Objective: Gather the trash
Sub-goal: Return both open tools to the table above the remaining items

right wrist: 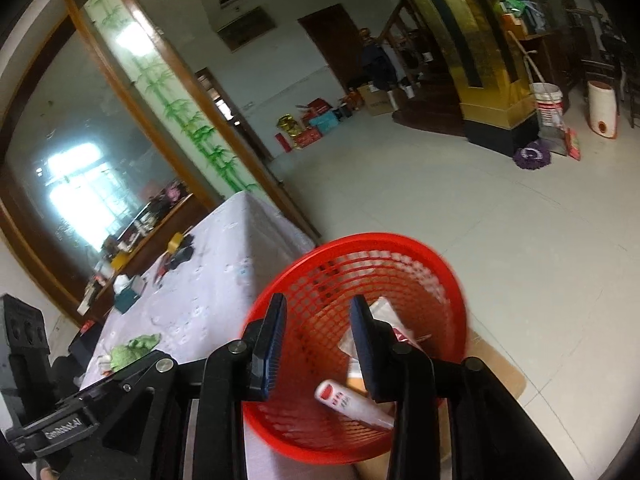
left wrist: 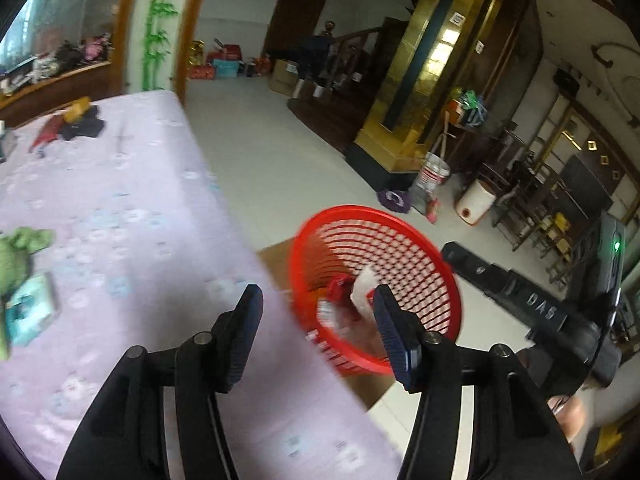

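Observation:
A red mesh basket stands on the floor beside the table's edge; it also shows in the right wrist view. Inside lie a white and red tube, a white wrapper and red scraps. My left gripper is open and empty above the table's edge, next to the basket. My right gripper is open and empty, right over the basket's mouth. The right gripper's body also shows in the left wrist view.
The table has a lilac cloth. On it lie a green cloth, a teal box and dark items at the far end. A cardboard sheet lies under the basket. A bucket and mop stand by the gold pillar.

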Action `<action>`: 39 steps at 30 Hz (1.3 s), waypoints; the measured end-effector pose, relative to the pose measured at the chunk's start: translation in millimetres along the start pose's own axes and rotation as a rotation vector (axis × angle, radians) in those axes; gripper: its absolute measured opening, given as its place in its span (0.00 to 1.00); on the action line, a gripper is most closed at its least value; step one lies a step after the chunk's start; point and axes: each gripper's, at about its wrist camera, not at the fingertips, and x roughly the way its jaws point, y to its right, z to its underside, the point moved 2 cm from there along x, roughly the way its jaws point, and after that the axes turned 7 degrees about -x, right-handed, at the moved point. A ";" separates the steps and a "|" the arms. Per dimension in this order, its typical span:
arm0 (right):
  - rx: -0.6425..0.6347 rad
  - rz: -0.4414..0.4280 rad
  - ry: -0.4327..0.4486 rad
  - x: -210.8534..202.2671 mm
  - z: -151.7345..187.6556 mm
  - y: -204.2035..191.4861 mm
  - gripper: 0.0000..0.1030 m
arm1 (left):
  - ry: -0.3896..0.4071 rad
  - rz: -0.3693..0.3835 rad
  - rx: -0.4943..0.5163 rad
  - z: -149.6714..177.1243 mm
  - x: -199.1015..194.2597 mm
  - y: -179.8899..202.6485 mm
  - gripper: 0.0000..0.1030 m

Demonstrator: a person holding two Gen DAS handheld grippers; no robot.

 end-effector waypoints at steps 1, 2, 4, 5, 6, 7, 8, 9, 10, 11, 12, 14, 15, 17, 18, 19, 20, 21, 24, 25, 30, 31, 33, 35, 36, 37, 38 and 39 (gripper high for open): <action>-0.015 -0.013 -0.004 0.0 0.5 -8.8 0.35 | 0.008 -0.016 -0.006 2.7 -6.4 -6.4 0.57; -0.027 -0.023 -0.008 0.3 2.0 -15.2 0.35 | 0.013 -0.032 -0.013 5.0 -11.5 -14.2 0.57; -0.064 -0.049 -0.025 4.6 5.8 -37.2 0.37 | 0.016 -0.041 -0.035 11.4 -24.8 -32.6 0.57; -0.079 -0.065 -0.038 7.1 8.4 -46.7 0.37 | 0.017 -0.048 -0.045 13.0 -30.0 -39.1 0.57; -0.088 -0.079 -0.047 8.8 11.7 -53.7 0.37 | 0.019 -0.057 -0.058 14.8 -36.2 -47.3 0.57; -0.104 -0.101 -0.064 12.9 14.8 -66.3 0.38 | 0.026 -0.064 -0.074 17.3 -43.9 -56.9 0.57; -0.120 -0.116 -0.080 17.0 18.5 -77.9 0.38 | 0.029 -0.071 -0.085 19.4 -50.1 -65.9 0.57; -0.135 -0.125 -0.093 21.2 22.2 -87.7 0.38 | 0.031 -0.079 -0.094 20.8 -55.1 -73.2 0.57; -0.147 -0.135 -0.105 24.8 25.7 -95.8 0.38 | 0.033 -0.086 -0.103 23.3 -62.1 -82.6 0.57; -0.166 -0.155 -0.124 29.7 30.3 -110.2 0.38 | 0.037 -0.094 -0.111 26.7 -69.5 -92.2 0.57; -0.179 -0.172 -0.139 32.6 34.2 -119.2 0.38 | 0.044 -0.104 -0.120 29.9 -77.0 -102.0 0.58; -0.209 -0.207 -0.172 40.3 42.3 -143.0 0.38 | 0.057 -0.133 -0.147 36.0 -92.5 -121.7 0.59; -0.225 -0.219 -0.185 43.4 46.7 -153.1 0.39 | 0.065 -0.144 -0.163 38.1 -99.8 -131.9 0.59; -0.257 -0.249 -0.218 50.7 56.5 -176.2 0.41 | 0.081 -0.168 -0.208 43.4 -116.2 -156.9 0.59; -0.269 -0.265 -0.232 54.5 59.8 -185.8 0.42 | 0.088 -0.175 -0.230 45.8 -122.5 -166.7 0.59; -0.286 -0.281 -0.247 58.0 63.5 -197.0 0.43 | 0.098 -0.184 -0.262 49.8 -131.5 -182.1 0.59; -0.304 -0.293 -0.259 60.2 66.9 -207.2 0.45 | 0.106 -0.196 -0.284 52.3 -138.3 -192.4 0.59; -0.319 -0.300 -0.268 63.3 69.4 -216.9 0.47 | 0.114 -0.216 -0.306 54.0 -144.9 -203.2 0.59; -0.375 -0.325 -0.285 71.6 74.5 -250.1 0.53 | 0.143 -0.267 -0.378 61.1 -165.3 -236.5 0.60; -0.394 -0.328 -0.286 74.5 75.6 -261.2 0.55 | 0.149 -0.274 -0.396 62.9 -169.8 -244.0 0.60; -0.456 -0.345 -0.302 99.8 76.7 -309.2 0.71 | 0.191 -0.318 -0.463 71.1 -195.5 -275.6 0.61; -0.465 -0.350 -0.310 107.4 77.3 -318.5 0.72 | 0.197 -0.324 -0.474 70.5 -199.0 -281.2 0.62; -0.490 -0.344 -0.317 126.6 79.7 -336.3 0.73 | 0.203 -0.328 -0.492 70.5 -203.1 -287.0 0.62; -0.514 -0.314 -0.335 149.1 83.0 -348.4 0.74 | 0.205 -0.325 -0.505 70.8 -205.8 -291.0 0.62; -0.515 -0.308 -0.347 159.8 83.8 -352.7 0.74 | 0.206 -0.325 -0.509 70.2 -206.9 -293.4 0.62; -0.513 -0.302 -0.357 171.6 84.7 -357.2 0.74 | 0.207 -0.328 -0.510 69.4 -206.2 -292.0 0.62; -0.516 -0.289 -0.377 186.7 86.9 -362.0 0.73 | 0.208 -0.330 -0.511 68.4 -206.2 -293.2 0.62; -0.515 -0.284 -0.390 195.6 88.2 -364.0 0.73 | 0.208 -0.331 -0.512 67.4 -206.0 -294.7 0.62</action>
